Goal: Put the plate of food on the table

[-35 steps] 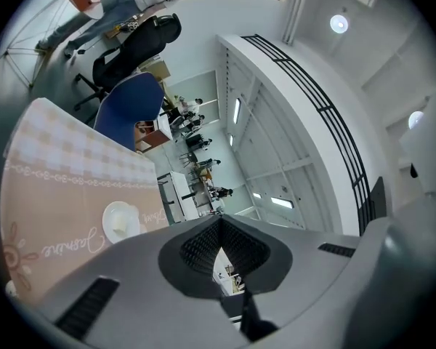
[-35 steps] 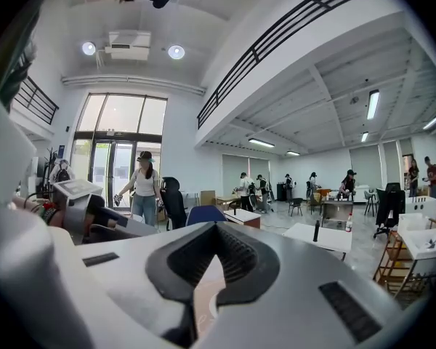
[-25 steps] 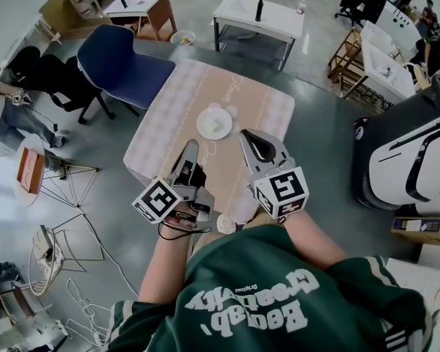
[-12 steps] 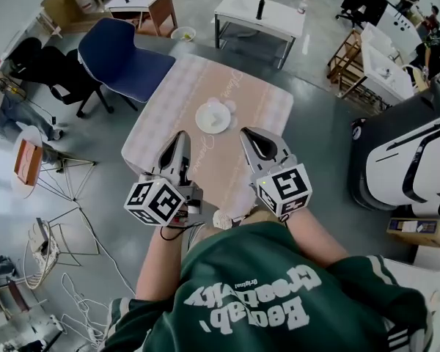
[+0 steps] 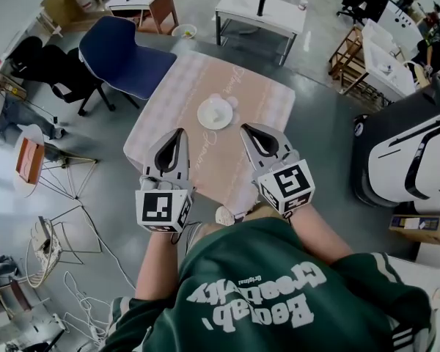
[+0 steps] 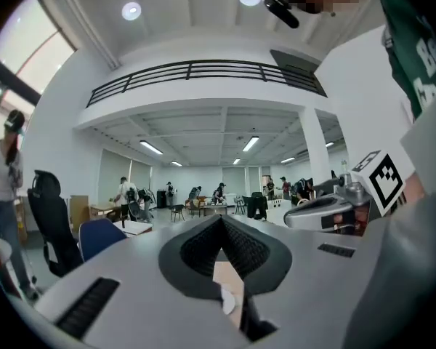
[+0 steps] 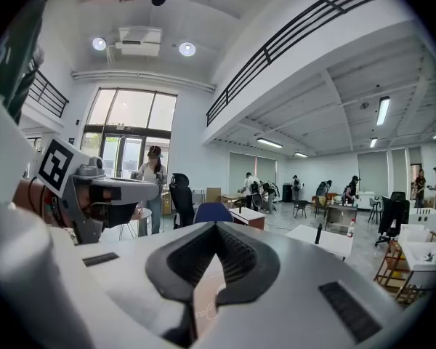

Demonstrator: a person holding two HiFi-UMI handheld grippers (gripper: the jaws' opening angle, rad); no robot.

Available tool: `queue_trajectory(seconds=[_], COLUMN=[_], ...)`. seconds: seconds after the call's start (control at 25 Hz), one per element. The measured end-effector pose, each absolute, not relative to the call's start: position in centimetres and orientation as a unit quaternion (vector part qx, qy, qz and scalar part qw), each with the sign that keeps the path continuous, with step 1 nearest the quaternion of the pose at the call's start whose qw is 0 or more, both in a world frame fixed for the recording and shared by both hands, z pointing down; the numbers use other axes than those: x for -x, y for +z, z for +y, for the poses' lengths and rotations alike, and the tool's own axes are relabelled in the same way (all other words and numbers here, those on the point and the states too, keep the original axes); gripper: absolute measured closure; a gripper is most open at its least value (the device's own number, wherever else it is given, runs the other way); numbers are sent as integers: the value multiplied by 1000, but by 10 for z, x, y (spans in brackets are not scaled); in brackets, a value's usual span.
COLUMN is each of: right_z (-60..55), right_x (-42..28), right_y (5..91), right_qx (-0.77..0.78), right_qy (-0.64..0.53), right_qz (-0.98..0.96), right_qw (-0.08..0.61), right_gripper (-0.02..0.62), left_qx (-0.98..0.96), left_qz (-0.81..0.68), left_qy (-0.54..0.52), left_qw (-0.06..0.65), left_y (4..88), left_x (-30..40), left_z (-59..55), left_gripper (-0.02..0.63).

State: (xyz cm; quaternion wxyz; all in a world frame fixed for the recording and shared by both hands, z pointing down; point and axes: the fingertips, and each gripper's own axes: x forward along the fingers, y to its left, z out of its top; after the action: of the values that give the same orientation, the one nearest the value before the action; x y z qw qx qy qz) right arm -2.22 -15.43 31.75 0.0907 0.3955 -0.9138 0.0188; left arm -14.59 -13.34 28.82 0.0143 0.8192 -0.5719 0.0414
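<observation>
Both jaw pairs, left gripper (image 5: 177, 136) and right gripper (image 5: 249, 133), press together empty; I'd back away without nudging the plate (image 5: 215, 114) on the table (image 5: 169, 116).

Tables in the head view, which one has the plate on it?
The pink-clothed table in the middle holds the white plate; the white table beyond it carries a dark bottle instead.

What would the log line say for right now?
left gripper: shut, empty | right gripper: shut, empty | plate of food: on table, not held
</observation>
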Motion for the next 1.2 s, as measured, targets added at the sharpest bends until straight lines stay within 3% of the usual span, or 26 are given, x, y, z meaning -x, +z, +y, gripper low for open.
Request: queue_trajectory(seconds=[0.4, 1.2], right_z=[-138, -109], right_x=[41, 70], right_y=[320, 303], right_qx=[-350, -292], right_qy=[5, -96], right_qz=[-933, -947], right_qw=[87, 89], right_gripper=[581, 581], left_qx=[-811, -818], left_qz=[-551, -534], left_qy=[155, 159], left_qw=[-122, -140], left_y=[291, 295], left_x=[135, 125], left_z=[-119, -105], left_gripper=[598, 598])
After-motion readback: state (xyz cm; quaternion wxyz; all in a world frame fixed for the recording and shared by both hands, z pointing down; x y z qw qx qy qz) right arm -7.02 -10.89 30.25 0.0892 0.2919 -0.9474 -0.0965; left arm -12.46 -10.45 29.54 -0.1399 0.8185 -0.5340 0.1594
